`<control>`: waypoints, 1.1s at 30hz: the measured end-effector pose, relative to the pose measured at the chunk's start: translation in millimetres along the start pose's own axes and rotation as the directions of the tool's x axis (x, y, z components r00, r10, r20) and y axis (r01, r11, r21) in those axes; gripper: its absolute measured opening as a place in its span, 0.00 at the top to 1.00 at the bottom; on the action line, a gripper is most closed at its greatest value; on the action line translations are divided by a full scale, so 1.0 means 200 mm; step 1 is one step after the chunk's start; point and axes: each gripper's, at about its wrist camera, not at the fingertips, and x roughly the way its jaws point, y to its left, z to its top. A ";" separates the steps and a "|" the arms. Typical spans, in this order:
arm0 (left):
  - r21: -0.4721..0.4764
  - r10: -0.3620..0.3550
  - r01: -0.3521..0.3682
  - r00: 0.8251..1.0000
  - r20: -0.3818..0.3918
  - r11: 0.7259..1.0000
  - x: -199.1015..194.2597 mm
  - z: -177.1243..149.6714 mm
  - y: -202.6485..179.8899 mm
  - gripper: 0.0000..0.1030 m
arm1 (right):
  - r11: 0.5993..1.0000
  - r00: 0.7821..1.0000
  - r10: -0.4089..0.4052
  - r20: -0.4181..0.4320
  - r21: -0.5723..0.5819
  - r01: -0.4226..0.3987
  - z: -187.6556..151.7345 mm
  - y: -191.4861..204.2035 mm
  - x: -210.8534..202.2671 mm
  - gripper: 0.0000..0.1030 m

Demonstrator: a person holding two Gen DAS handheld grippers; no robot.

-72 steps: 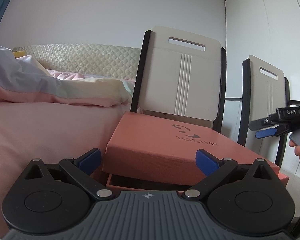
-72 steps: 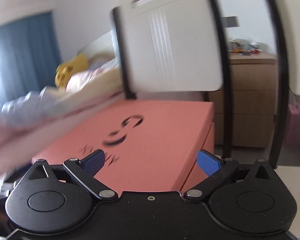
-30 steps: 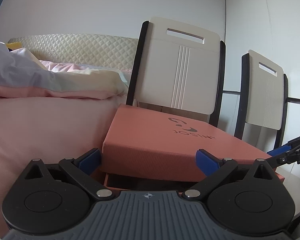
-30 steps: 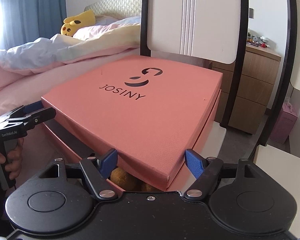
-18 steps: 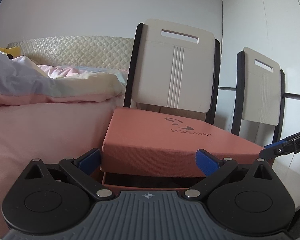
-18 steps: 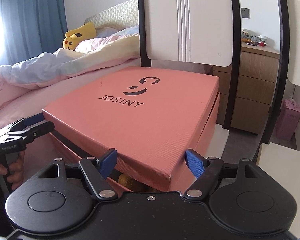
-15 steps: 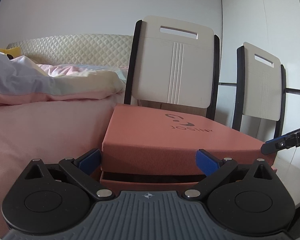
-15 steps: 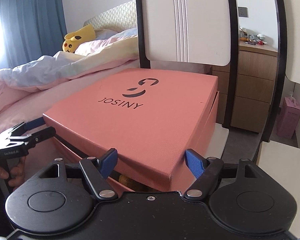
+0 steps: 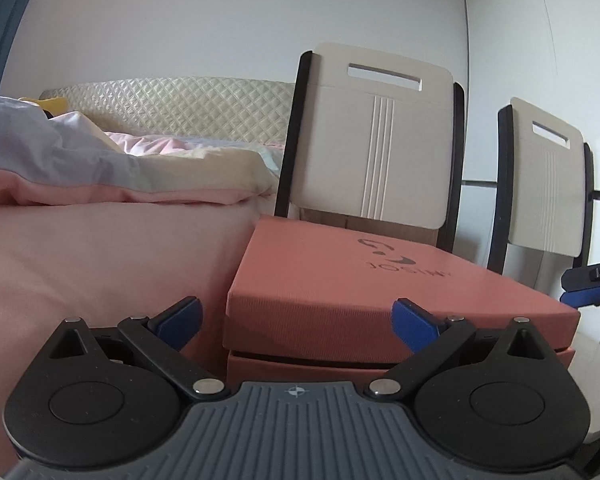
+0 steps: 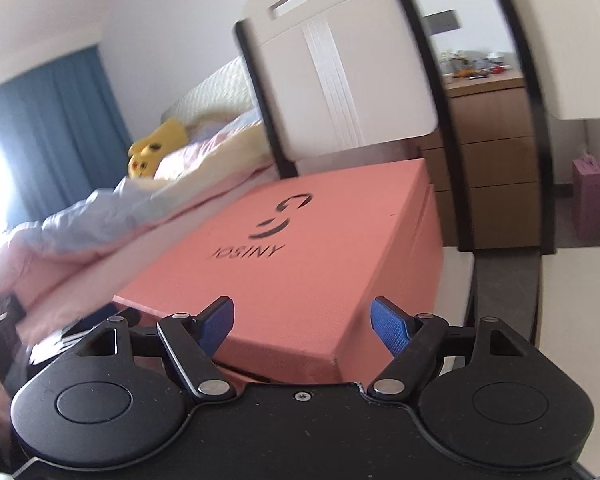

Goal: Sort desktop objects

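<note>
A salmon-pink box with its lid (image 9: 340, 276) marked JOSINY sits on a white chair seat beside the bed. The lid (image 10: 312, 256) rests over the box base (image 9: 380, 364), with only a thin dark gap under its edge. My left gripper (image 9: 296, 322) stands open close to the box's near corner, nothing between its fingers. My right gripper (image 10: 302, 322) is open too, facing the lid's other corner without touching it. The right gripper's blue tips (image 9: 588, 286) show at the far right edge of the left wrist view.
A bed with pink and white covers (image 9: 100, 216) lies left of the box, a yellow plush toy (image 10: 156, 148) on it. Two white chair backs (image 9: 376, 136) rise behind. A wooden dresser (image 10: 496, 160) and a pink bag (image 10: 592, 204) stand at the right.
The lid has come down onto the base; the wide gap showing yellow things inside is gone. The right gripper has drawn back and tilted, its view blurred. The left gripper has backed off slightly.
</note>
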 end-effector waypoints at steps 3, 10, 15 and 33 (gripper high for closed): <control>-0.047 -0.012 0.012 1.000 -0.002 0.999 0.01 0.01 0.02 0.01 | 0.997 0.998 -0.026 0.050 0.068 0.022 -0.03 -0.04 -0.01 0.20; -0.158 -0.056 0.052 0.998 -0.019 0.986 0.05 0.04 0.06 0.01 | 0.975 0.998 -0.045 0.036 0.219 0.036 -0.13 -0.11 0.08 0.20; -0.168 -0.062 0.053 0.997 -0.044 0.984 0.08 0.06 0.06 0.02 | 0.972 0.998 0.001 0.068 0.235 -0.017 -0.17 -0.08 0.11 0.28; -0.118 -0.054 0.045 0.996 -0.071 0.992 0.03 0.02 0.04 0.04 | 0.974 0.985 -0.095 0.144 0.216 0.063 -0.25 0.01 0.02 0.39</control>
